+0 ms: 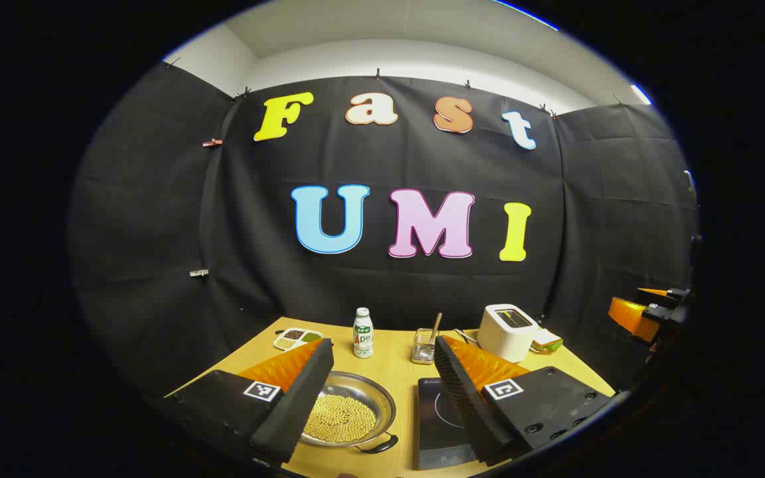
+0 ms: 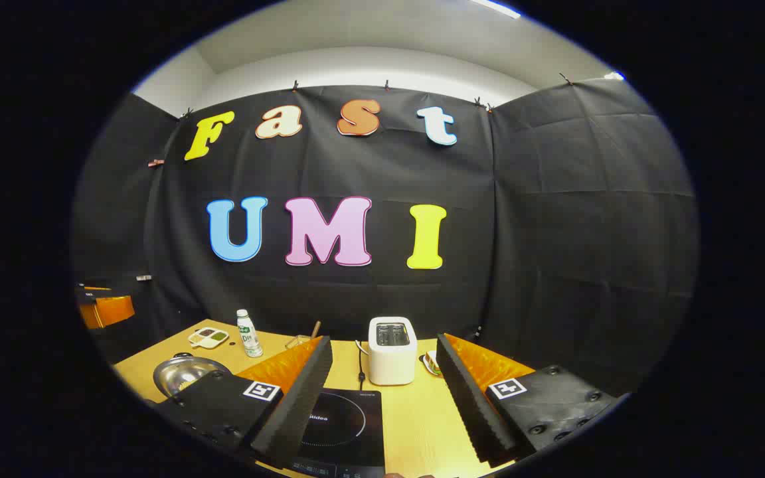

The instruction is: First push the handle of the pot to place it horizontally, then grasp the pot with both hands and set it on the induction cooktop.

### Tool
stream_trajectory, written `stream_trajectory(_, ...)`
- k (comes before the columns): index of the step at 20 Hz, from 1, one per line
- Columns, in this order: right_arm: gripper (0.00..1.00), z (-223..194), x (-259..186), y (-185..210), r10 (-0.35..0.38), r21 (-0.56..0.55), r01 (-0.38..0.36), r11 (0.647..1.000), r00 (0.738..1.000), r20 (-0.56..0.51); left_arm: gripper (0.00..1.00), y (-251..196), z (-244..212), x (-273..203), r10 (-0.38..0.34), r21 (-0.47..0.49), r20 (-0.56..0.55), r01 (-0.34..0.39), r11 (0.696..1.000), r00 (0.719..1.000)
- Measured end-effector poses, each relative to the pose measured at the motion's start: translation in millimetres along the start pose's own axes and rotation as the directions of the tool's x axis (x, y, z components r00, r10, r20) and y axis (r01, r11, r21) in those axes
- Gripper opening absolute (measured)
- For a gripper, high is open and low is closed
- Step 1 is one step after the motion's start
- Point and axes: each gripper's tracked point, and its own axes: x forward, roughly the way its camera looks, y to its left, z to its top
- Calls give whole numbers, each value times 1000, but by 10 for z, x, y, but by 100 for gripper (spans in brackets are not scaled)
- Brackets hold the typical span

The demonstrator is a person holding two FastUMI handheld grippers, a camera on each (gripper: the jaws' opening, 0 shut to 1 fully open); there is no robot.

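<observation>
In the left gripper view, the wooden table (image 1: pixel 392 372) runs from its left edge at about 8 o'clock to its right edge at 4 o'clock. A small divided dish (image 1: pixel 297 338) sits at the far left corner, close to the back edge. The left gripper (image 1: pixel 382 398) hangs above the near half of the table, its fingers spread wide with nothing between them. Under the gap, at 6 o'clock, lies the pot (image 1: pixel 348 411), a shallow metal pan full of pale beans; its dark handle (image 1: pixel 378 445) points toward the near edge, at about 5 o'clock from the pan. Just right of the pot lies the induction cooktop (image 1: pixel 437 425), with a bare strip of table between them. Behind them stand a bottle (image 1: pixel 363 332) and a glass (image 1: pixel 425 345) holding a stick, with open tabletop in front of both. A white toaster (image 1: pixel 507 332) stands at the far right, a sandwich (image 1: pixel 546 343) beside it near the right edge.

In the right gripper view, the pot (image 2: pixel 186 373) is at 8 o'clock, near the table's left edge. The right gripper (image 2: pixel 382 405) has its fingers spread apart and empty, above the cooktop (image 2: pixel 342 418). To the cooktop's right, bare wood reaches the near edge.
</observation>
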Motion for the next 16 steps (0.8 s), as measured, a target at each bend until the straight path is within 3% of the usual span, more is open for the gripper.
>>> stream_trajectory(7,98,30,-41,234,-34,13,34,999,999,0,95,282,-50,52,-3,30,3,3,1000,1000)
stream_trajectory(16,98,23,-249,601,-76,-12,76,997,997,2,95,591,-220,-79,-97,26,0,97,995,995)
